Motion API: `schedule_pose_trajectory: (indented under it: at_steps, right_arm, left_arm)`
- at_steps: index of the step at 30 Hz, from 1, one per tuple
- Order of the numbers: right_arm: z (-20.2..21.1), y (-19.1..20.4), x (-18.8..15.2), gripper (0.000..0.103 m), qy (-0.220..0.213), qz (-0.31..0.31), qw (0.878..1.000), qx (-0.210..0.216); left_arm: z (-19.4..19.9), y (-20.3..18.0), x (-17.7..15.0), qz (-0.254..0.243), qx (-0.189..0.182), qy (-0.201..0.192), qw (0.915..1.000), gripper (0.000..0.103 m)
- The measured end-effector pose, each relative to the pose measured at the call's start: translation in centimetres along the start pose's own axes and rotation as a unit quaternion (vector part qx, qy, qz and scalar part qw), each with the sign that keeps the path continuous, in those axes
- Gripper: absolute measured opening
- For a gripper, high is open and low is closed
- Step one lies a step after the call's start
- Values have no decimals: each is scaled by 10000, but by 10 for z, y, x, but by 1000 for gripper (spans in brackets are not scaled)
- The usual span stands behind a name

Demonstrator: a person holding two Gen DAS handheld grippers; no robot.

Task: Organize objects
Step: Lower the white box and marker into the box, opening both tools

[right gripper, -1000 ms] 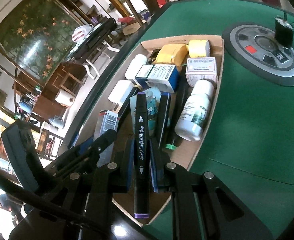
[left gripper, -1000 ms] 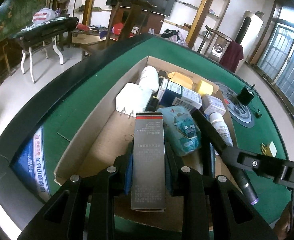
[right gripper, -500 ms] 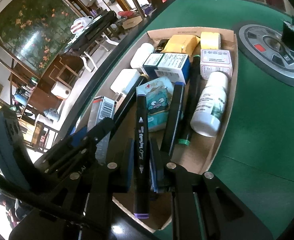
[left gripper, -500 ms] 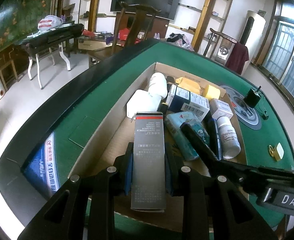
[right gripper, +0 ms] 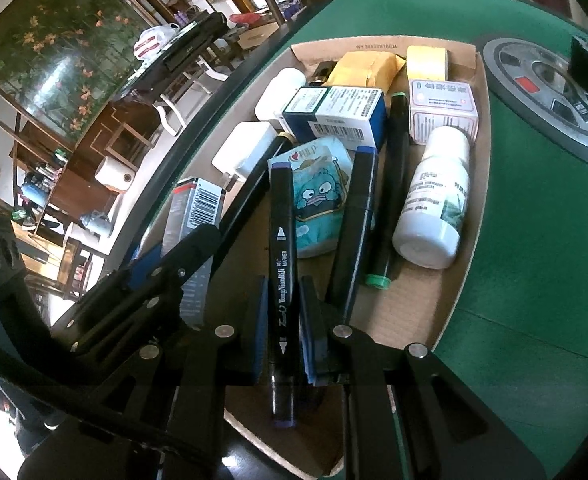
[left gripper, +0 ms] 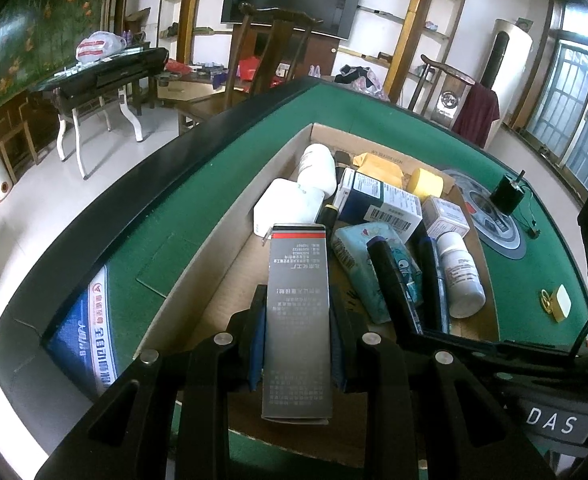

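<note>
A shallow cardboard tray (left gripper: 221, 240) (right gripper: 410, 304) lies on the green table, crowded with small items. My left gripper (left gripper: 297, 312) is shut on a tall grey box with a red stripe (left gripper: 298, 280), held above the tray's near left part. In the right wrist view the left gripper (right gripper: 173, 264) and its box (right gripper: 191, 216) show at the left. My right gripper (right gripper: 281, 300) is shut on a black art marker (right gripper: 281, 248) that points into the tray over a teal tissue pack (right gripper: 322, 196). That marker (left gripper: 390, 280) also shows in the left wrist view.
In the tray lie a white bottle (right gripper: 434, 200), a blue-and-white box (right gripper: 338, 116), a white charger (right gripper: 241, 148), a yellow tape roll (right gripper: 428, 62), two more markers (right gripper: 354, 220) and a small white box (right gripper: 442, 108). A round grey panel (right gripper: 550, 100) sits in the table to the right.
Both grips hold as before. The right gripper and its marker have shifted slightly over the tray, and the tray's contents sit lower and nearer in the right wrist view.
</note>
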State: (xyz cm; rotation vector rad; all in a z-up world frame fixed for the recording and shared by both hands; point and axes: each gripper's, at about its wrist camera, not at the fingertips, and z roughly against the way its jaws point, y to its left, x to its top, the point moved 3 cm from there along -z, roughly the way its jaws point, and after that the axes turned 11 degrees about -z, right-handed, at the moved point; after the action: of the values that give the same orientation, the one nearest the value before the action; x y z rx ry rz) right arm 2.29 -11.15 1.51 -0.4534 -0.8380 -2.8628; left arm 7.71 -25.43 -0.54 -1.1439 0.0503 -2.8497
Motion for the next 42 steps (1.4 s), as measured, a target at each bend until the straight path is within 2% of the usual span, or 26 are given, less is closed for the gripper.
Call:
schedule_pose_trajectory:
  at_steps: [14,26,37,42]
  right_arm:
    - [2,8,-3,13,-121,320,9990,-301]
    - [10,6,-7,13,-221,365,9985,-333]
    - [16,12,-8,14,-282,386,9984,-317]
    - [21,12,-12,21,-330,396,9982,-292]
  left_arm:
    - [-4,4,-1,30,51,57,10000,23]
    - [4,0,-2,18,99,21,9999,23]
    - [12,6,-4,226,122,45,9997,23]
    - [17,5,-4,253,162,23,9995,29]
